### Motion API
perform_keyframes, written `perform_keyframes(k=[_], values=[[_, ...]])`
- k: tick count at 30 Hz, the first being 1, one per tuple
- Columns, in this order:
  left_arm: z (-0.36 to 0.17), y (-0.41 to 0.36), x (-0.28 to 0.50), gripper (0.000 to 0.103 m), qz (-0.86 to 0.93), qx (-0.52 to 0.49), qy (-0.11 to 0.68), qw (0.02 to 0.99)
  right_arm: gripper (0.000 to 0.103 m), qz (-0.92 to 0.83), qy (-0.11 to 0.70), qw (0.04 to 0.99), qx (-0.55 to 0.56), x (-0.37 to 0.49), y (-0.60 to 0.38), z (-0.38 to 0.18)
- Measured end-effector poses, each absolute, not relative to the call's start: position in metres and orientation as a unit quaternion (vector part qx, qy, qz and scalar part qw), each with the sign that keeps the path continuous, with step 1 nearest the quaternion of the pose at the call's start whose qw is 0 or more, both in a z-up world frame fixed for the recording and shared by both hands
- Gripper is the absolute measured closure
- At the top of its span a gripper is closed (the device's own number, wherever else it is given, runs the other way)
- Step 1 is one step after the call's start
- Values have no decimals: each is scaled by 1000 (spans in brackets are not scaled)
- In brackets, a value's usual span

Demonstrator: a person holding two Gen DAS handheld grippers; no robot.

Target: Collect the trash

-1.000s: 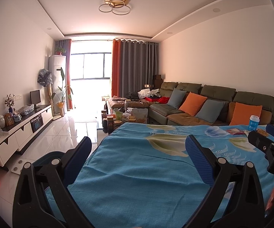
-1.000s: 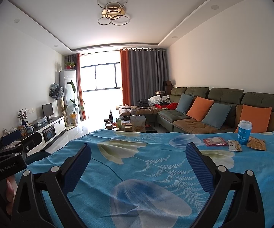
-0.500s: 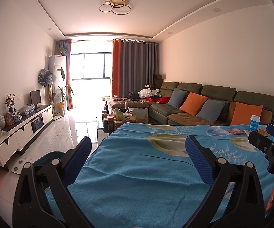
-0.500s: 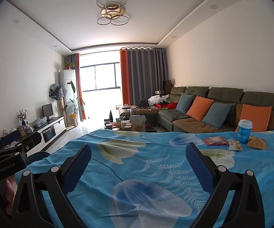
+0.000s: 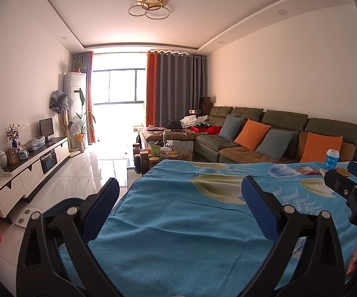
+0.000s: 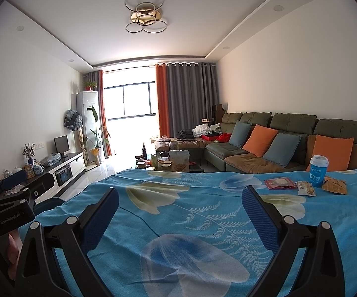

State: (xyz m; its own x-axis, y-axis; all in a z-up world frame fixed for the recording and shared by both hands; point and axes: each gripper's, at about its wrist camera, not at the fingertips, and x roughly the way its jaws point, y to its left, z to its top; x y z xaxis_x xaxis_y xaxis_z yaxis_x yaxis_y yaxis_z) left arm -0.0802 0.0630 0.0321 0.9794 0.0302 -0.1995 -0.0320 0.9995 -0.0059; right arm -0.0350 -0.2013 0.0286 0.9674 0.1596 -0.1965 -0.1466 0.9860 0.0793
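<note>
On the far right of the blue flowered tablecloth (image 6: 190,212) lies the trash: a blue paper cup (image 6: 318,170) standing upright, a red snack wrapper (image 6: 279,183), a white wrapper (image 6: 306,188) and an orange-brown packet (image 6: 334,186). In the left wrist view the cup (image 5: 332,159) and red wrapper (image 5: 308,170) show far right. My right gripper (image 6: 179,205) hovers open over the cloth, well short and left of the trash. My left gripper (image 5: 178,195) is open above the cloth's left part, holding nothing. Each gripper shows at the other view's edge, the left gripper (image 6: 12,193) held in a hand.
A dark blue bin (image 5: 62,204) stands on the floor at the table's left edge. Beyond the table are a cluttered coffee table (image 6: 171,163) and a green sofa (image 6: 289,143) with orange and grey cushions. A white TV cabinet (image 5: 27,170) lines the left wall.
</note>
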Motion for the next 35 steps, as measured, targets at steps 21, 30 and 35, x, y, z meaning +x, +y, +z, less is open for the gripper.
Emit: perform_keyframes(k=[21,30,35], values=[[31,62,-71,6,-2,-5,125,992,7,66,101,992,36,-39,-204,26],[27,52,-52,6,-4,1,157,988,7,57,112,991,47,-37,-218,20],[20,50,-15,6,-18,4,225,974,7,56,130,989,48,-29,-231,21]])
